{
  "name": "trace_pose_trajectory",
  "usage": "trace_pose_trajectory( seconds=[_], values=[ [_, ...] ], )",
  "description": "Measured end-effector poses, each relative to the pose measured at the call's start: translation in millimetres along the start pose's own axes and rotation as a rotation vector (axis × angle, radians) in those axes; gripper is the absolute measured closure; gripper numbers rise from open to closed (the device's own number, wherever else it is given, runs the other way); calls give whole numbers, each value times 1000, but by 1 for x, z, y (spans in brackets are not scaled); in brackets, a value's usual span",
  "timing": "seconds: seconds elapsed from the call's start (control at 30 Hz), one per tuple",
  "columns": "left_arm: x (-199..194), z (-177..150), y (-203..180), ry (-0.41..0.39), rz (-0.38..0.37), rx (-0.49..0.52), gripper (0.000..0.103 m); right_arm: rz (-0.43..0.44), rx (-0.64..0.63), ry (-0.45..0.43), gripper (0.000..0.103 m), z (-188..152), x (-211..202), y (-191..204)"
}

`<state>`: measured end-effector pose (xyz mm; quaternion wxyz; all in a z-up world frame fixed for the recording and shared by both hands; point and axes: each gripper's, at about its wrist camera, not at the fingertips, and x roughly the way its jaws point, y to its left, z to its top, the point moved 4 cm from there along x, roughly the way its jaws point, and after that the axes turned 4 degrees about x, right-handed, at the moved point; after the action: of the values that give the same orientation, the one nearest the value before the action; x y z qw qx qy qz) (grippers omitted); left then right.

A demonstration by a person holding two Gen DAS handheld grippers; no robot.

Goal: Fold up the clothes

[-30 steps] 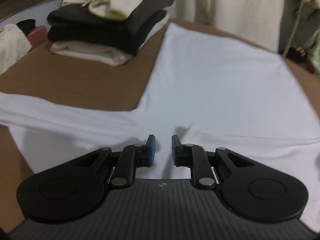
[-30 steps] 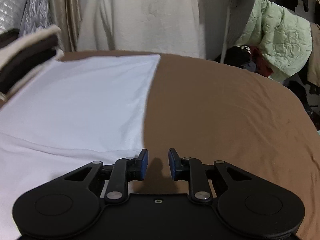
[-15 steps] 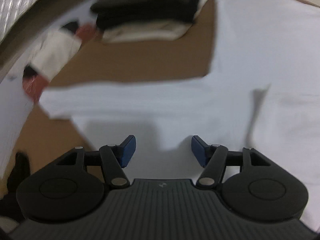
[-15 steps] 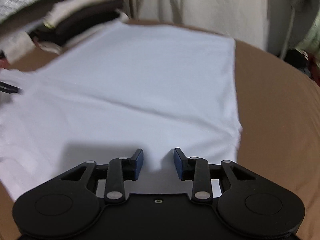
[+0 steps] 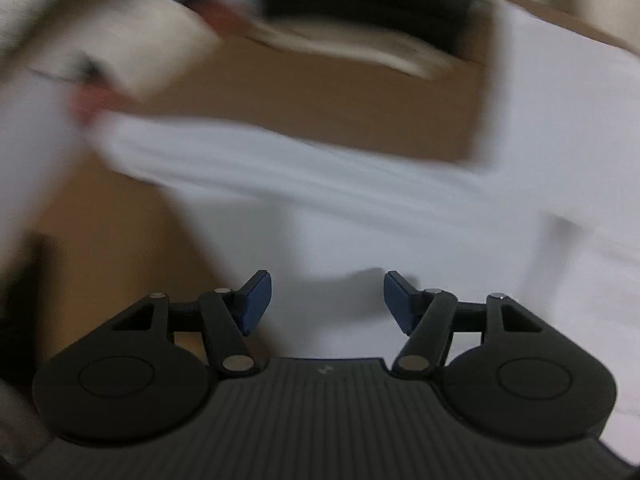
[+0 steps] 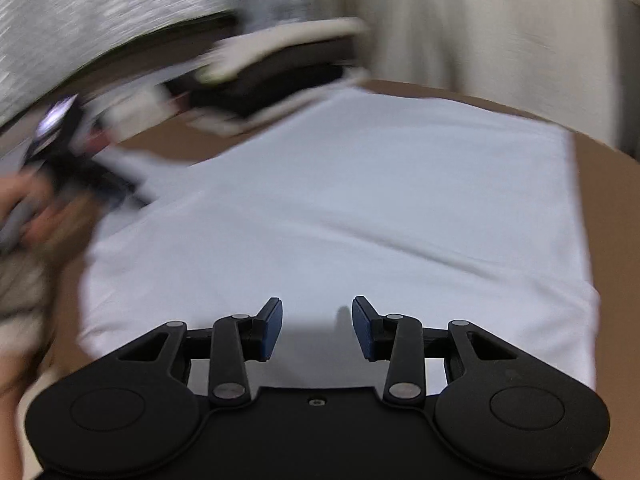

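A white T-shirt [image 6: 380,200] lies flat on the brown surface [image 6: 608,200]. In the left wrist view the shirt [image 5: 400,220] has one sleeve [image 5: 192,156] stretching left. My left gripper [image 5: 324,300] is open and empty, just above the shirt near the sleeve's base. My right gripper [image 6: 317,326] is open and empty over the shirt's near part. The left gripper also shows blurred in the right wrist view [image 6: 72,168], held by a hand at the sleeve side.
A stack of folded clothes [image 5: 368,4] in dark and cream sits beyond the sleeve; it also shows in the right wrist view [image 6: 280,72]. Loose pale and red garments [image 5: 132,60] lie at the far left. A cream curtain [image 6: 480,20] hangs behind.
Both grippers have swung left over the shirt, the left toward the sleeve. Both jaws have opened wider, the left most. Both views are blurred by motion now.
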<state>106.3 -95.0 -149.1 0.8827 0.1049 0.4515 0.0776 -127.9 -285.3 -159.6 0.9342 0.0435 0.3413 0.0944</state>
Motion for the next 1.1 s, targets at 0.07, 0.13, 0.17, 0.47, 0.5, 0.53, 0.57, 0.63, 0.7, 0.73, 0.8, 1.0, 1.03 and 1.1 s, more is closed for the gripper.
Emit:
trace_pose_trajectory(
  seconds=[0.07,0.13,0.17,0.47,0.5,0.53,0.57,0.63,0.7,0.73,0.8,1.0,1.03,1.1],
  values=[
    [1,7,28,-17,18,-99,40,17,-65,-17,57,1,-8,22],
    [10,5,48,22,-90,-230,38,102,-2,1,55,2,-13,38],
    [14,1,56,46,-138,-284,38,174,54,21,52,1,-12,47],
    [40,-20,66,153,-333,-433,33,397,195,184,46,-28,58,131],
    [42,-22,70,166,-347,-443,32,393,240,177,46,-28,65,129],
    [44,-23,74,178,-362,-452,29,394,289,161,46,-27,70,126],
    [49,-23,74,184,-374,-467,24,397,329,141,46,-25,74,125],
    [55,-21,72,183,-389,-482,17,398,362,95,53,-21,78,126],
    [56,-14,66,154,-358,-423,59,372,317,70,94,-19,77,134],
    [54,-9,63,128,-290,-358,99,361,301,73,94,-20,73,137],
    [52,-1,59,100,-223,-302,100,334,271,84,94,-22,64,141],
    [60,-1,61,129,-186,-314,99,284,301,161,94,-34,56,133],
    [59,-1,63,130,-175,-308,99,278,282,167,94,-34,55,134],
    [52,-2,67,118,-89,-266,99,267,245,177,94,-33,52,137]
  ],
)
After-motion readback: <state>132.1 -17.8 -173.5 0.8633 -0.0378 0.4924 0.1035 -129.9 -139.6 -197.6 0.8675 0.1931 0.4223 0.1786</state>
